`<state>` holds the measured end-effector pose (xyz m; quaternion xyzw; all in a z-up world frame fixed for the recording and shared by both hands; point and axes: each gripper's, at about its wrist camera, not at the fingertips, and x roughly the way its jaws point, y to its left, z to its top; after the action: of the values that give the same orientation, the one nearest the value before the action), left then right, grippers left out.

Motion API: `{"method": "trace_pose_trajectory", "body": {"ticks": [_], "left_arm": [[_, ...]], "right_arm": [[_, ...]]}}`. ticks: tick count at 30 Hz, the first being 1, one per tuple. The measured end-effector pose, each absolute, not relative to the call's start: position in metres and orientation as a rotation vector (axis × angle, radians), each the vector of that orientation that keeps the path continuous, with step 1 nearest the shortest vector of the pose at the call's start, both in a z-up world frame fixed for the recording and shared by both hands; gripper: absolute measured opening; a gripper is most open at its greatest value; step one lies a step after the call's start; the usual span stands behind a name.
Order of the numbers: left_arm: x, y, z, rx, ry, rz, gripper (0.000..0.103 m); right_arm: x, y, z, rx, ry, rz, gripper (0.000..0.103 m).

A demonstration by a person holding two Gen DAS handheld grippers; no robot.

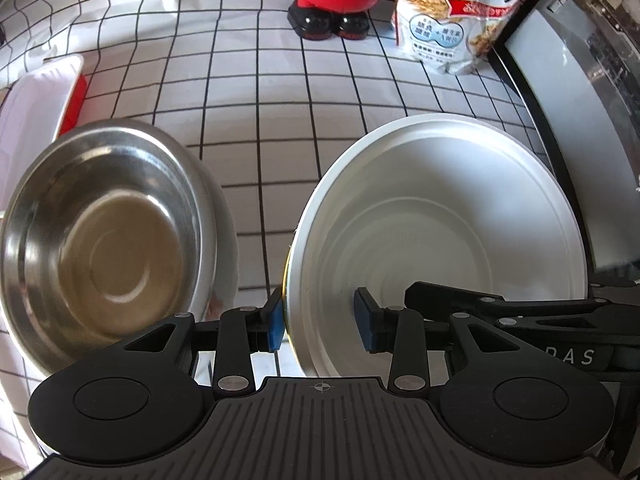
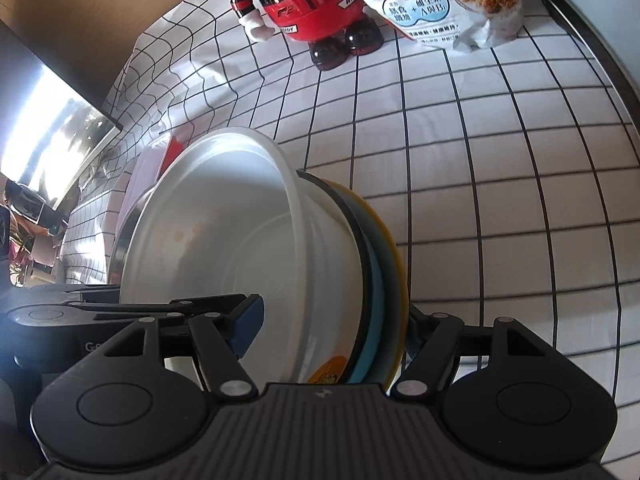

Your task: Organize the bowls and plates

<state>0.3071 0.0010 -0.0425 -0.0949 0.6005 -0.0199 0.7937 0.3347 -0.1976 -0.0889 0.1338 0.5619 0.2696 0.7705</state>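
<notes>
Now mid-carry: white bowl (image 1: pixel 440 232) with nested blue and yellow plates (image 2: pixel 386 280) behind it, tilted on edge above checked tabletop (image 1: pixel 280 92). Left gripper (image 1: pixel 320 320) jaws clamped across bowl wall; right gripper (image 2: pixel 332 328) jaws clamped across bowl-and-plate stack. Steel bowl (image 1: pixel 108 232) just beside, on left. Next, probably: level stack, lower into or beside steel bowl, both grips loosened together

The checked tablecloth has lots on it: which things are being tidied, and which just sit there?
Being tidied:
- white plastic bowl with blue and yellow plates nested beneath
- shiny steel bowl

Just sitting there:
- red toy figure
- cereal bag
- white rectangular tray
</notes>
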Motion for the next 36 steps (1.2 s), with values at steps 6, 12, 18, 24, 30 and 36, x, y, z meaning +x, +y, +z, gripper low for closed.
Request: {"method": "trace_pose_trajectory", "body": {"ticks": [6,12,18,24,30,36], "left_arm": [[0.292,0.018,-0.037,-0.302,1.256,-0.058,0.027],[0.293,0.019,-0.04,-0.296,1.271,-0.059,0.028],[0.299,0.012,-0.051,-0.331,1.291,-0.066,0.039],[0.305,0.015,-0.052,-0.344,1.294,-0.058,0.043],[0.307,0.004,-0.053,-0.286,1.297,-0.077,0.058],[0.313,0.012,-0.06,-0.365,1.331,-0.092,0.06]], "right_arm": [[0.321,-0.206,-0.08,0.255,1.175,0.607,0.071],[0.325,-0.207,-0.052,0.203,1.046,0.578,0.071],[0.333,-0.192,-0.075,0.153,1.147,0.553,0.061],[0.336,-0.201,-0.088,0.221,1.196,0.583,0.054],[0.339,-0.212,-0.101,0.301,1.237,0.584,0.055],[0.34,-0.216,-0.106,0.338,1.249,0.612,0.055]]}}
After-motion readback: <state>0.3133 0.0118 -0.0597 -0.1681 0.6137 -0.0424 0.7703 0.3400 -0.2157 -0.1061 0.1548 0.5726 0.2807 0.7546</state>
